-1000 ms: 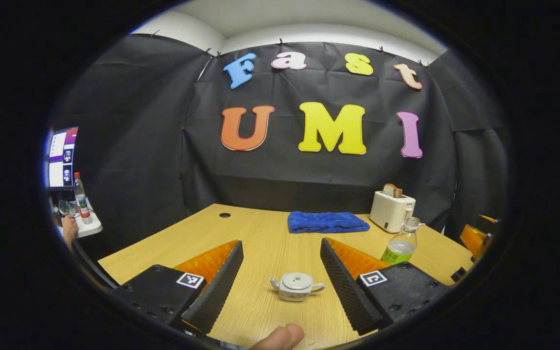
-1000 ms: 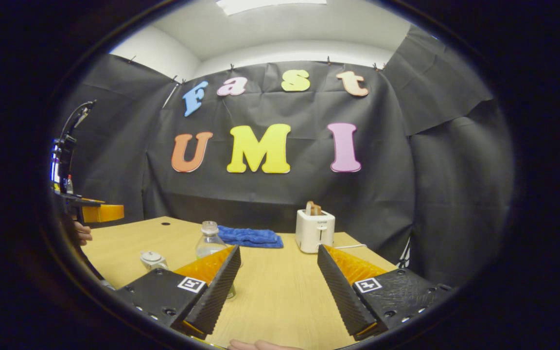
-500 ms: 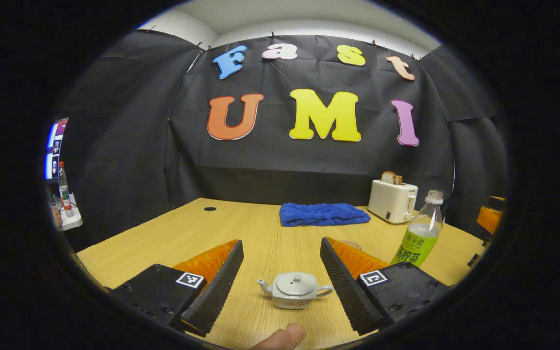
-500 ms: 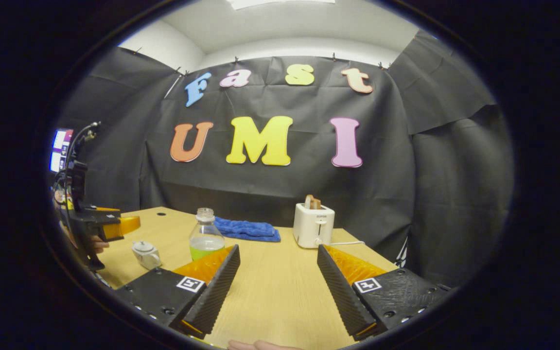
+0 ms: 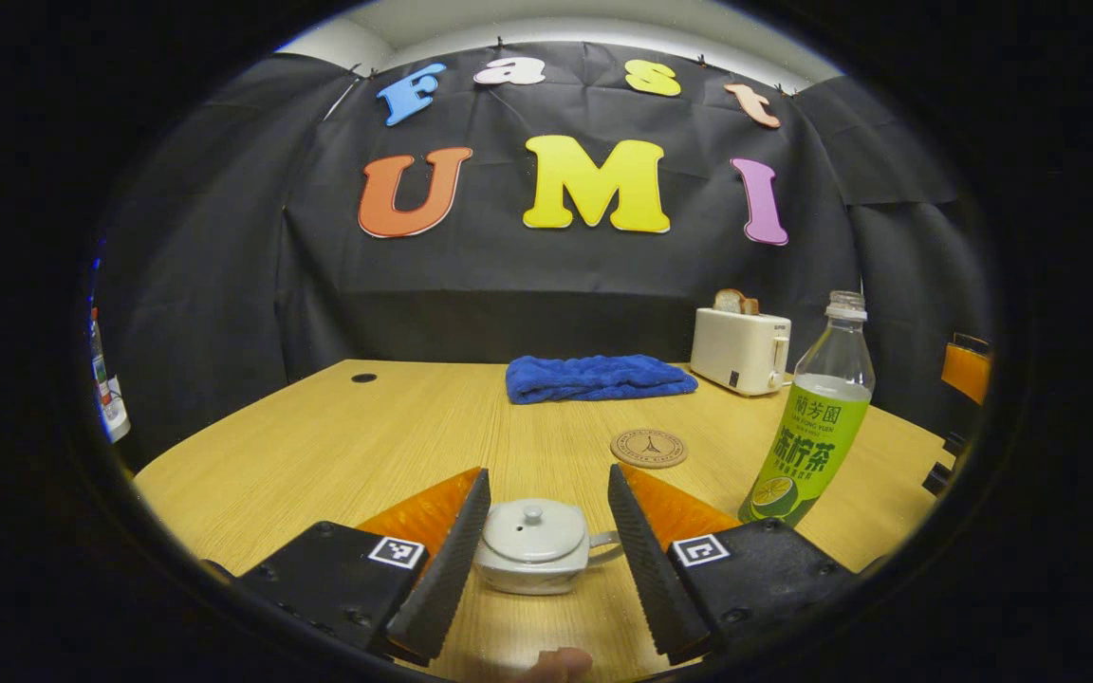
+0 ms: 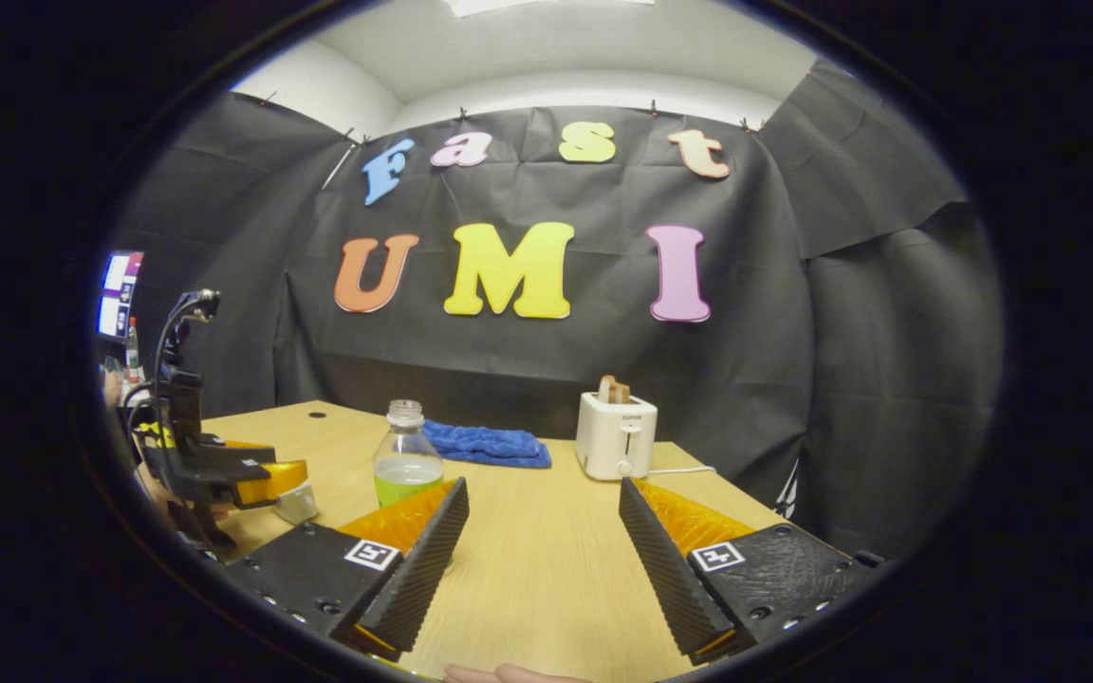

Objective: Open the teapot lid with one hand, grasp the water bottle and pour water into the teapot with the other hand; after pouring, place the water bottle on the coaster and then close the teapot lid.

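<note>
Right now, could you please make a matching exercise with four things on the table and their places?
Things:
1. teapot
2. water bottle
3. coaster
4. blue towel

Places:
A. folded at the far side, left of the toaster
B. between the left gripper fingers
C. flat, beyond the teapot
D. upright, right of the coaster

Pairs: 1-B, 2-D, 3-C, 4-A

The left gripper [image 5: 546, 541] sits low and level over the table, jaws apart, one finger to each side of the teapot [image 5: 532, 545] with a gap on both sides. A fingertip [image 5: 561, 664] shows at its base. The right gripper [image 6: 542, 555] is level, jaws wide apart, nothing between them
</note>
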`<control>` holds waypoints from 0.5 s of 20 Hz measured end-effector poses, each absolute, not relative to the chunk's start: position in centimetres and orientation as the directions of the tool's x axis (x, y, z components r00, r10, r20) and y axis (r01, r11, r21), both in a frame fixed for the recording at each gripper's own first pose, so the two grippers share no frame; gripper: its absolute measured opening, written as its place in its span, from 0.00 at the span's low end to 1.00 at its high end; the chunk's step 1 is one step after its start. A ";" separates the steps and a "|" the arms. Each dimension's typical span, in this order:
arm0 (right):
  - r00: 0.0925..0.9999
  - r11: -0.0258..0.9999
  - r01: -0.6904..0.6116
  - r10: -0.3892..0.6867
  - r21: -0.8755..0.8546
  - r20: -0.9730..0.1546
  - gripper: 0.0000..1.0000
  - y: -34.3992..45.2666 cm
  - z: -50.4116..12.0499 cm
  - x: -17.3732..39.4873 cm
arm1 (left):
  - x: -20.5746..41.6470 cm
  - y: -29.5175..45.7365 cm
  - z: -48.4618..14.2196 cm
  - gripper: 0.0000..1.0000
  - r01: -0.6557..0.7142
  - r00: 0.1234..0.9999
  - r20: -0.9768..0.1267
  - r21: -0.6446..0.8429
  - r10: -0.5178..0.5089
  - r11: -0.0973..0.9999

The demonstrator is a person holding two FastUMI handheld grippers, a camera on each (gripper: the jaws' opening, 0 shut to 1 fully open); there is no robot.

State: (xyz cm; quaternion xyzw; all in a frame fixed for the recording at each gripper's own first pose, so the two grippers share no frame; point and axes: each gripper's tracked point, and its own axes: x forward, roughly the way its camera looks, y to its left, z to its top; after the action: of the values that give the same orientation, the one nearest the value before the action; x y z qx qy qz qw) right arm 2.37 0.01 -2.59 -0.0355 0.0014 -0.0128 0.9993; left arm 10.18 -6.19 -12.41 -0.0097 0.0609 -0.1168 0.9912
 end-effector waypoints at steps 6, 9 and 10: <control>1.000 0.998 0.009 -0.010 -0.057 -0.025 0.95 0.6 -3.4 2.6 | 10.8 -5.1 -12.3 0.58 0.176 0.980 -0.095 0.000 -0.175 0.984; 0.999 0.999 0.007 -0.009 -0.044 -0.048 0.95 0.5 -4.1 2.9 | 11.2 -4.6 -12.3 0.40 0.138 0.987 -0.084 -0.010 -0.139 0.990; 0.998 0.999 0.010 -0.013 -0.041 -0.054 0.97 0.4 -4.2 3.0 | 11.2 -4.7 -12.3 0.31 0.142 0.987 -0.079 -0.008 -0.143 0.990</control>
State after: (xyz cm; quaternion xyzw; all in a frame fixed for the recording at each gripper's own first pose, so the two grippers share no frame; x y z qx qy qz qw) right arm 2.96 0.40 -4.21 -0.0205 0.0269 -0.0058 0.9994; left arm 11.16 -4.68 -12.32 -0.0013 0.0395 -0.0715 0.9967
